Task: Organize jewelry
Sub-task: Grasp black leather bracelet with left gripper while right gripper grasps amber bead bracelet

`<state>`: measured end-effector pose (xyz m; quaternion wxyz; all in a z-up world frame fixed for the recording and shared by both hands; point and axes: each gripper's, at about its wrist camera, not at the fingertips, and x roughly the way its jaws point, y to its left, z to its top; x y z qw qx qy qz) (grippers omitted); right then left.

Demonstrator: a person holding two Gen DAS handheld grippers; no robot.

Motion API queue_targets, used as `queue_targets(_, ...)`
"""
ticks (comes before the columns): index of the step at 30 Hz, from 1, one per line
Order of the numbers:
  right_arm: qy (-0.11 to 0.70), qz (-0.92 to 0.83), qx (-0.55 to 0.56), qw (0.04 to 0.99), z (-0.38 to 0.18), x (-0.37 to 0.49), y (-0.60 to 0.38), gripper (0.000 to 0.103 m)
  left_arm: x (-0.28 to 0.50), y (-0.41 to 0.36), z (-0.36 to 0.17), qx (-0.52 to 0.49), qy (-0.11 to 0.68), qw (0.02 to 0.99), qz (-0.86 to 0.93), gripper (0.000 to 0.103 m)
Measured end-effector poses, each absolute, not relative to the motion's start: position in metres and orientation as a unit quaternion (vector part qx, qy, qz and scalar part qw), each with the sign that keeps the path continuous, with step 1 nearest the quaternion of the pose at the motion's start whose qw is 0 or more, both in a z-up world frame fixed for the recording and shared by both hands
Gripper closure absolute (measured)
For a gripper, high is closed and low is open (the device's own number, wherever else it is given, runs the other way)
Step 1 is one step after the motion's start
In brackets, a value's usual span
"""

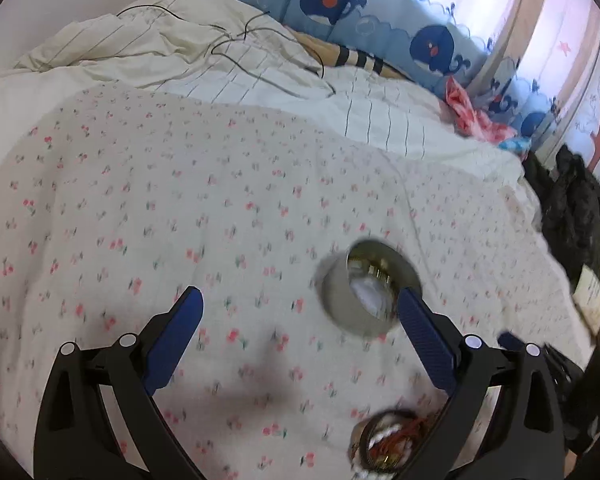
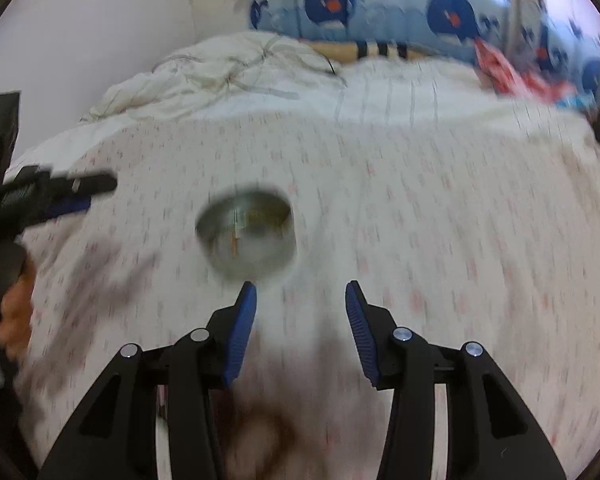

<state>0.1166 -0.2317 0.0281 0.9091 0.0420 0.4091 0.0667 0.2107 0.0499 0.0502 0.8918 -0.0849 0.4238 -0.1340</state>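
Observation:
A round metal tin [image 1: 352, 300] stands on the flowered bedspread [image 1: 180, 200] with gold pieces and something white inside. My left gripper [image 1: 300, 296] is open wide; its right finger [image 1: 424, 336] overlaps the tin's right side in the left wrist view, and nothing is gripped. A tangle of jewelry [image 1: 388, 440], with dark rings, white beads and red-brown strands, lies near the bottom edge under that finger. In the blurred right wrist view the tin [image 2: 246, 236] sits just beyond my right gripper [image 2: 300, 286], which is open and holds nothing. My left gripper [image 2: 88, 194] reaches in from the left.
A crumpled cream duvet [image 1: 160, 48] with a black cable lies at the far side of the bed. Blue whale-print cushions [image 1: 380, 12] line the back. Pink cloth [image 1: 472, 116] and dark clothing [image 1: 572, 208] sit at the right edge. A hand [image 2: 16, 320] holds the left tool.

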Motion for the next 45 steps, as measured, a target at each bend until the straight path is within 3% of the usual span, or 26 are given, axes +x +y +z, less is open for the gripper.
queue_targets(5,0.458,0.071,0.083,0.882,-0.002,0.080,-0.245,0.057,0.180,0.040,0.021,-0.050,0.466,0.872,-0.144,0.009)
queue_targets(11,0.470,0.089,0.029,0.878,-0.003,0.078,-0.225,0.057,0.174,0.021,0.011,-0.005,0.494,0.847,-0.195,0.009)
queue_targets(14,0.486,0.102,0.013,0.868,-0.010,0.076,-0.219,0.058,0.176,0.020,0.001,-0.038,0.525,0.819,-0.228,0.009)
queue_targets(21,0.492,0.137,-0.001,0.860,-0.013,0.073,-0.208,0.076,0.177,0.019,-0.008,-0.103,0.559,0.774,-0.280,0.012)
queue_targets(25,0.500,0.143,-0.013,0.854,-0.017,0.073,-0.201,0.076,0.174,0.012,-0.014,-0.095,0.568,0.766,-0.285,0.016)
queue_targets(28,0.512,0.126,-0.034,0.849,-0.025,0.075,-0.201,0.077,0.173,0.005,-0.020,-0.100,0.582,0.751,-0.297,0.021)
queue_targets(45,0.520,0.117,-0.050,0.845,-0.034,0.079,-0.201,0.077,0.170,-0.004,-0.035,-0.119,0.598,0.732,-0.304,0.082)
